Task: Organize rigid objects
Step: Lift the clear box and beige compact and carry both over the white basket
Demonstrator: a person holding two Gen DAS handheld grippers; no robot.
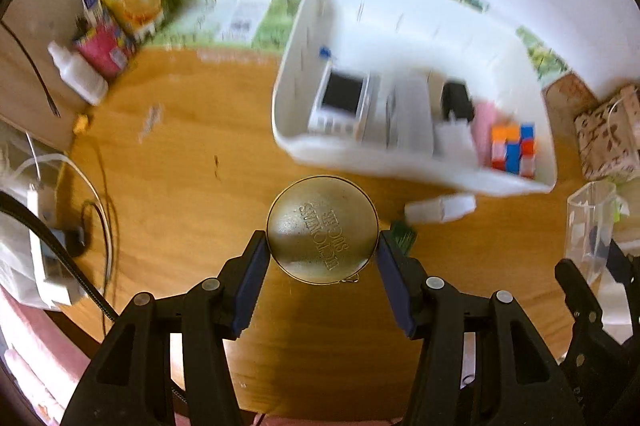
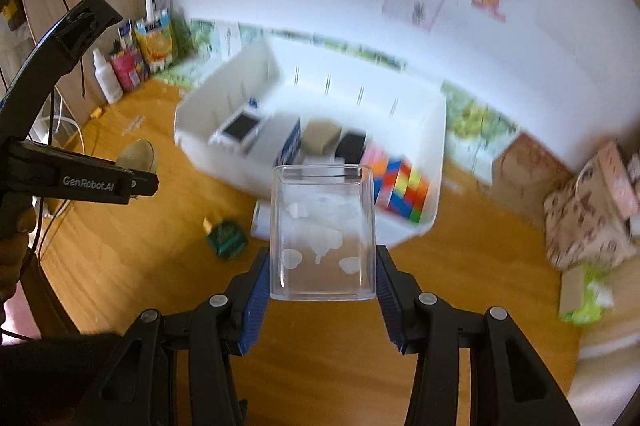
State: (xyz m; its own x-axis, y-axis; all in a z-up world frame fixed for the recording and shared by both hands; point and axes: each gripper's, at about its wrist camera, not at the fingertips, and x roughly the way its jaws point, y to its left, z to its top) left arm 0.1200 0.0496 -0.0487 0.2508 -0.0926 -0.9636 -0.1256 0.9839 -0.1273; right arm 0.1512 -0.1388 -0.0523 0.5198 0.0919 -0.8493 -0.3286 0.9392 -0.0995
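I have the wooden surface (image 1: 168, 161) under both cameras, and on its far side sits the white divided bin (image 2: 432, 129), which is already partly filled: a white device with a dark screen (image 1: 344, 97) lies in its left section, a small black box (image 1: 456, 97) sits toward the middle, and a colourful puzzle cube (image 2: 400, 189) occupies the near right corner, so I judge a good share of the sorting done. Next down in size, my right claw (image 2: 322, 266) is clenched on a clear plastic box (image 2: 322, 226), pads pressed against its two sides, holding it above the surface just on the near side of the bin. My left claw (image 1: 322, 246) grips a round gold tin (image 1: 322, 230) with embossed lettering across its widest part, also off the surface and near the bin's front wall. Neither of these two is in a compartment yet; I reckon both still need carrying over the rim and setting down. Left loose on the surface, close to the bin's near wall, are a small white oblong piece (image 1: 440, 207) and a small dark green item (image 2: 226, 238), which I take to be the last things waiting.
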